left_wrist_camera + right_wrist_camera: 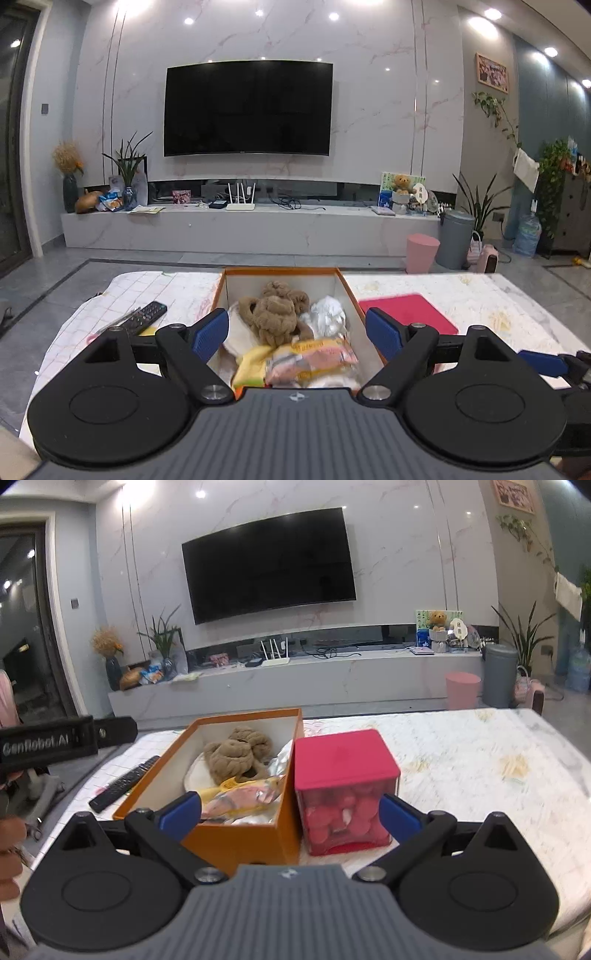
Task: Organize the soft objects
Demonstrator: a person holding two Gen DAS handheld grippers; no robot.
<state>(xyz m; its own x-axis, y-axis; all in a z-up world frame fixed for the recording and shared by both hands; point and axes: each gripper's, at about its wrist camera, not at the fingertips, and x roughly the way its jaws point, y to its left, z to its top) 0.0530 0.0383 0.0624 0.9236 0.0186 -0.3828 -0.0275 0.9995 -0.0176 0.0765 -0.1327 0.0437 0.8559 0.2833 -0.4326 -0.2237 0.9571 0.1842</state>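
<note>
Both my claws hang wide and empty, left gripper [297, 330], right gripper [290, 814]. Orange box [236, 838] holds the brown plush [236, 755]; red container [345, 775] touches it.

An orange box [236, 775] with white inner walls is set on a pale patterned table cover [480, 760], and in it are seen a brown plush toy [236, 757], a yellow and pink packet [243, 797] and white soft items [195, 771]. Just beside its right wall, a clear container with a red lid [345, 794] is placed, filled with round pink pieces; a black remote control [123, 784] is laid to the box's left. The right gripper [291, 812] is held wide open in the foreground with nothing between its blue pads [181, 814], and the other handheld gripper [66, 738] is partly seen at the left edge.
</note>
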